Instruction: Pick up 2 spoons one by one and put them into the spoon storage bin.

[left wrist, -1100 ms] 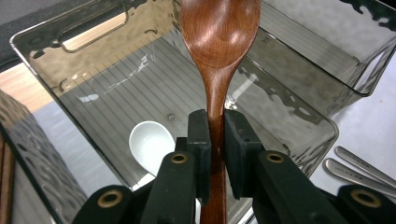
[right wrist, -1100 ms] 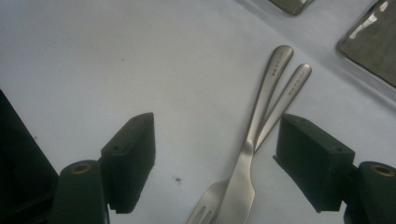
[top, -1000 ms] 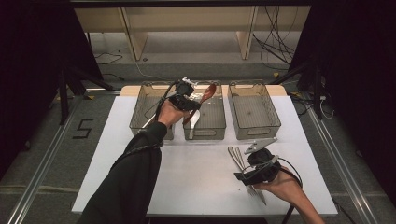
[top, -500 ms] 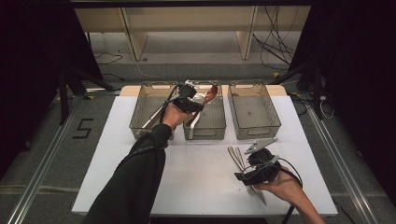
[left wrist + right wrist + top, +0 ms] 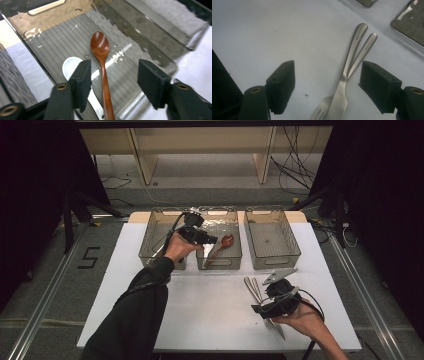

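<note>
A brown wooden spoon (image 5: 100, 47) lies on the ribbed floor of the middle clear bin (image 5: 218, 265), bowl pointing away from me, partly over a white spoon (image 5: 70, 65). My left gripper (image 5: 115, 73) hangs just above it; its jaws have just been opening and stand apart on either side of the handle without touching it. In the high view the spoon (image 5: 221, 245) rests diagonally in that bin beside the left gripper (image 5: 211, 240). My right gripper (image 5: 329, 77) is open low over two metal forks (image 5: 352, 57) lying crossed on the white table (image 5: 200, 310).
Three clear bins stand in a row at the table's far edge: the left bin (image 5: 150, 240), the middle one and the right bin (image 5: 272, 257). The forks (image 5: 254, 287) and the right gripper (image 5: 272, 307) are at the front right. Shelving and cables lie beyond the table.
The left gripper held the wooden spoon raised over the middle bin; now its jaws are apart and the spoon lies in the bin. The right gripper has stayed put.
</note>
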Tool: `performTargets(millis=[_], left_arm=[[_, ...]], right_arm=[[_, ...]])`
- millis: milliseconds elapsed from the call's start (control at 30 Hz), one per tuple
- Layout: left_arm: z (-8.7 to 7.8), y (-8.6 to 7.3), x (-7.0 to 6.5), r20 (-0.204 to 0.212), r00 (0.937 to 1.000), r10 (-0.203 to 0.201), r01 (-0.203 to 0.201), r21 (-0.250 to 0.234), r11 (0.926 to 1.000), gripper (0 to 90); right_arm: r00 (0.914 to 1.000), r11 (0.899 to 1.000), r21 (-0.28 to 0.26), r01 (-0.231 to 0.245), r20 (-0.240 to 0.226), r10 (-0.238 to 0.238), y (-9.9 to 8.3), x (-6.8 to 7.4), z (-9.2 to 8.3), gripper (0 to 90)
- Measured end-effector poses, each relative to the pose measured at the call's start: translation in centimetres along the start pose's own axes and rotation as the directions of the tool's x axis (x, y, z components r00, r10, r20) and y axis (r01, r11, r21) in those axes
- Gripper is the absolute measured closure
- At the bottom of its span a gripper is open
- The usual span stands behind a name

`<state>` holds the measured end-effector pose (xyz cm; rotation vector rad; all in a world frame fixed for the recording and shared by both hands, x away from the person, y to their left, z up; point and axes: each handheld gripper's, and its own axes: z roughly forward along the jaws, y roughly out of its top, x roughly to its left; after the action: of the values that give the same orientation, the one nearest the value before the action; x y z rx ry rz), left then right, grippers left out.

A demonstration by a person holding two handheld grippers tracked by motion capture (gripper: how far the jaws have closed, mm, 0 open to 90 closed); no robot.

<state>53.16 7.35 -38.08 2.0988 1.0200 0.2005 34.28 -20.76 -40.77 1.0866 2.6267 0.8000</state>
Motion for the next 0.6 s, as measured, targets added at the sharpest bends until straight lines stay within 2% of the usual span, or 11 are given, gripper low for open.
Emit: performTargets(millis=[233,400,600], left_arm=[[-3.4,-1.3,-0.7,0.030,0.9989,0.037,-0.037,-0.005,0.9993,32.0],[-5.7,-3.2,-1.6,0.059,0.9968,0.055,-0.053,-0.026,0.9982,29.1],[-8.0,-5.8,-2.5,0.080,0.9952,0.055,-0.049,-0.076,0.9959,27.1]], right_arm=[[1.0000,1.000,0.001,-0.004,0.007,0.004,0.0,0.1,0.0,29.2],[0.9999,1.000,0.005,-0.010,0.012,0.010,0.0,0.0,0.0,29.3],[0.9995,1.000,0.011,-0.023,0.020,0.023,0.0,-0.2,0.1,29.5]])
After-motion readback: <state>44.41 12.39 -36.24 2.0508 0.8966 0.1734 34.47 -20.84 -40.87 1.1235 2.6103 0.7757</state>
